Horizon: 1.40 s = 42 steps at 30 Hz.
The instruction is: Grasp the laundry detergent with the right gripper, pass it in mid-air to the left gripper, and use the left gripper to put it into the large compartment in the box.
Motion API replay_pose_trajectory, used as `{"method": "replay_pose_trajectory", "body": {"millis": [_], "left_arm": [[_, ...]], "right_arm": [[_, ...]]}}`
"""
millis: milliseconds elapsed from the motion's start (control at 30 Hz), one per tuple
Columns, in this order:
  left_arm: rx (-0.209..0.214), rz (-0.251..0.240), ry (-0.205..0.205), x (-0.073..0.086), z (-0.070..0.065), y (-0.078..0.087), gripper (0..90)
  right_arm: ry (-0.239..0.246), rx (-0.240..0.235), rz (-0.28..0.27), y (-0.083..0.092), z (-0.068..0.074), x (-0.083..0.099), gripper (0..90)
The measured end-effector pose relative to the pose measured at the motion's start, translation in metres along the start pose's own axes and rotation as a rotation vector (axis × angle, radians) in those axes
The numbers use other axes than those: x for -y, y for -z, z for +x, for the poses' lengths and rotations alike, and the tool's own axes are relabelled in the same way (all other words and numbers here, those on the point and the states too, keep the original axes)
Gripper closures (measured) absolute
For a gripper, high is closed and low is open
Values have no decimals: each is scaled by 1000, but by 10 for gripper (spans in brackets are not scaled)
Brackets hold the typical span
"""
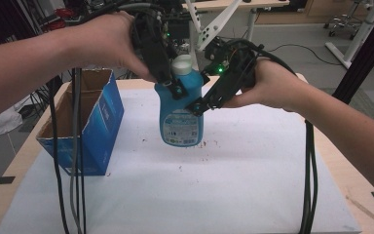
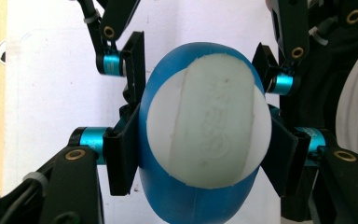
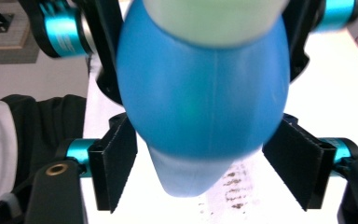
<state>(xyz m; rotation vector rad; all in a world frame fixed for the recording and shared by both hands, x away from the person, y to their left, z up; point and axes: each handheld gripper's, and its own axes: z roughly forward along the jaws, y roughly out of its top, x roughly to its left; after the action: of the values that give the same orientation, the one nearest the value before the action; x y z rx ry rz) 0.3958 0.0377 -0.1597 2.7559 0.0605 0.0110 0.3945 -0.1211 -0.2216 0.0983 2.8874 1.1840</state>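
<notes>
A blue bottle [image 1: 180, 122] with a white cap [image 1: 182, 64] hangs upright above the white table cover [image 1: 233, 185]. My left gripper [image 1: 177, 84] comes down from the upper left and is shut on the bottle's shoulder just under the cap. In the left gripper view its pads [image 2: 121, 158] press on both sides of the blue body [image 2: 186, 205]. My right gripper [image 1: 202, 101] reaches in from the right at the same height. In the right gripper view the bottle [image 3: 200, 93] sits between the spread jaws, and the right pad [image 3: 298, 168] stands clear of it.
An open blue cardboard box [image 1: 85, 122] stands on the left side of the table. Black cables [image 1: 73, 170] hang down at the left, and another cable [image 1: 309, 170] at the right. Dark specks [image 1: 207, 144] dot the cover under the bottle.
</notes>
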Motion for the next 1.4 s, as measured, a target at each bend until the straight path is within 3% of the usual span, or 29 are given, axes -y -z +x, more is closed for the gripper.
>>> {"method": "replay_pose_trajectory", "body": {"millis": [233, 400, 633, 833, 1000, 1067, 1200, 1267, 1300, 1400], "left_arm": [[-18, 0, 26, 4, 1, 9, 377], [-36, -17, 66, 11, 2, 20, 377], [-76, -29, 138, 28, 4, 37, 377], [-122, -37, 196, 44, 6, 61, 377], [-168, -52, 271, 60, 7, 79, 377], [-198, -62, 324, 72, 8, 90, 377], [-240, -62, 375, 83, 9, 102, 377], [-275, -49, 432, 95, 10, 113, 377], [-275, -49, 432, 95, 10, 113, 377], [-307, -55, 502, 107, 11, 123, 377]], "right_arm": [[-33, 0, 25, 1, -7, 6, 222], [-49, 9, 84, 0, -15, 16, 222], [-81, 23, 118, 5, -24, 29, 221], [-140, 40, 156, 14, -38, 49, 221], [-188, 64, 200, 18, -45, 63, 221], [-216, 75, 224, 22, -50, 73, 221], [-228, 101, 265, 25, -54, 83, 221], [-242, 112, 287, 28, -59, 91, 221], [-245, 120, 292, 28, -60, 93, 221], [-256, 129, 301, 32, -63, 97, 221]]}}
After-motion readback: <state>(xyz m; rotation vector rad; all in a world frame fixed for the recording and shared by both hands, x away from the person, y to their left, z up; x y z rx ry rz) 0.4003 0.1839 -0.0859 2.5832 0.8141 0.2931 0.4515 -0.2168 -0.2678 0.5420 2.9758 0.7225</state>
